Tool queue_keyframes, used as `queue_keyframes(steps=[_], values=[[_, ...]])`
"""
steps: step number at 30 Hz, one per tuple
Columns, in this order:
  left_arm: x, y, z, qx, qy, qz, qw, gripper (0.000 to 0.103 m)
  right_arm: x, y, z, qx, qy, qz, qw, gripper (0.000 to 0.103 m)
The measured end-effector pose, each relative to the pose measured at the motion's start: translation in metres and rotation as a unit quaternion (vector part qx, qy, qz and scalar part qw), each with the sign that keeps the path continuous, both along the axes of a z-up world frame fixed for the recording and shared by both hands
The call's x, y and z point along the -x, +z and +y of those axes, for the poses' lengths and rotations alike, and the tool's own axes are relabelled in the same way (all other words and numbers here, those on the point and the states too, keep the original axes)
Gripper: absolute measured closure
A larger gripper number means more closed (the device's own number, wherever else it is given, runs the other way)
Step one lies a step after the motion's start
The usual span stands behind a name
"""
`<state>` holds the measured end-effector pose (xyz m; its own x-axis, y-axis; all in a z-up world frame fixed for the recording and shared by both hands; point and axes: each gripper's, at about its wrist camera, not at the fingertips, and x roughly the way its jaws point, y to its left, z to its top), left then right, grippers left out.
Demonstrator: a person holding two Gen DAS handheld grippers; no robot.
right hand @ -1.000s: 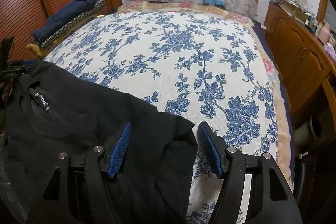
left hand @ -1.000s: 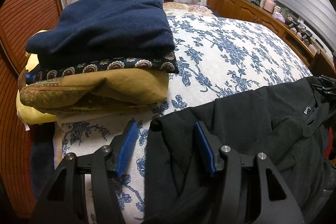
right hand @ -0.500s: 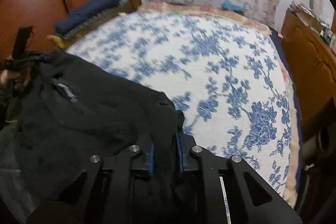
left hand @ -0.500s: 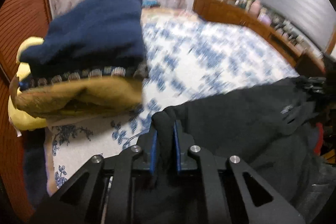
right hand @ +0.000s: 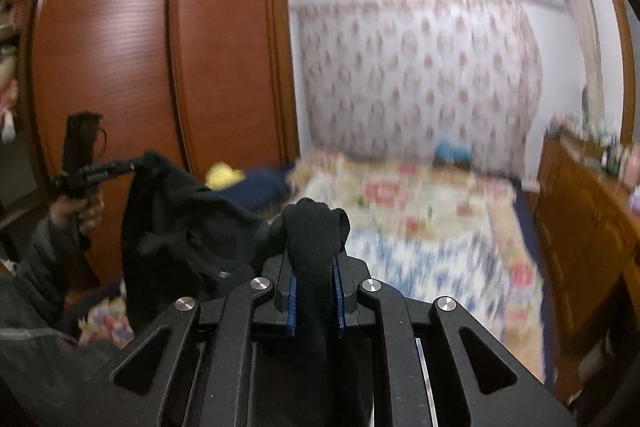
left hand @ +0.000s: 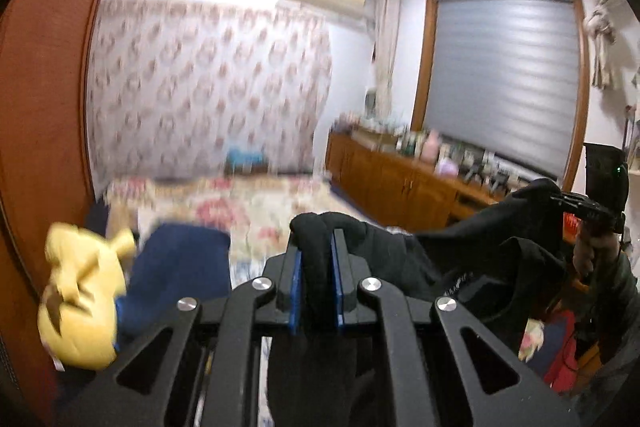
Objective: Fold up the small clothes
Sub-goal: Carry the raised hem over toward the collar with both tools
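Motion is blurring the bed and its floral cover, and the folded pile of navy and yellow cloth is smearing at the left. The black garment is hanging in the air between both grippers, hiding the bed's near end. The left gripper is pinching one bunched corner tightly; the right gripper is clamping another. A wooden wardrobe is standing beside the bed.
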<state>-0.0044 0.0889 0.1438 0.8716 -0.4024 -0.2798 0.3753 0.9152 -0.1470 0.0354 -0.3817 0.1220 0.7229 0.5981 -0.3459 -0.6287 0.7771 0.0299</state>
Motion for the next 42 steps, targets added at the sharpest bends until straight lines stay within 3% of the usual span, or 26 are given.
queue_keyframes(steps=[4,7,19,33,38,42], values=[[0.012,0.057,0.015,-0.008,0.017,-0.065,0.9977,0.093,0.011,0.066,-0.004,0.001,-0.013,-0.067,0.998,0.092],[0.015,0.088,0.025,-0.016,0.03,-0.1,0.9944,0.093,0.014,0.1,-0.007,0.01,-0.032,-0.103,0.994,0.092],[0.046,0.144,0.038,-0.018,0.039,-0.176,0.9834,0.093,0.035,0.178,-0.029,0.032,-0.086,-0.19,0.977,0.092],[0.059,0.153,0.02,-0.029,0.031,-0.195,0.9799,0.093,0.054,0.18,-0.044,0.048,-0.103,-0.205,0.972,0.092],[0.043,0.14,0.015,-0.037,0.031,-0.183,0.982,0.093,0.048,0.172,-0.046,0.058,-0.105,-0.197,0.973,0.092],[0.0,0.112,0.007,-0.044,0.029,-0.147,0.9877,0.093,0.012,0.146,-0.047,0.079,-0.112,-0.167,0.976,0.092]])
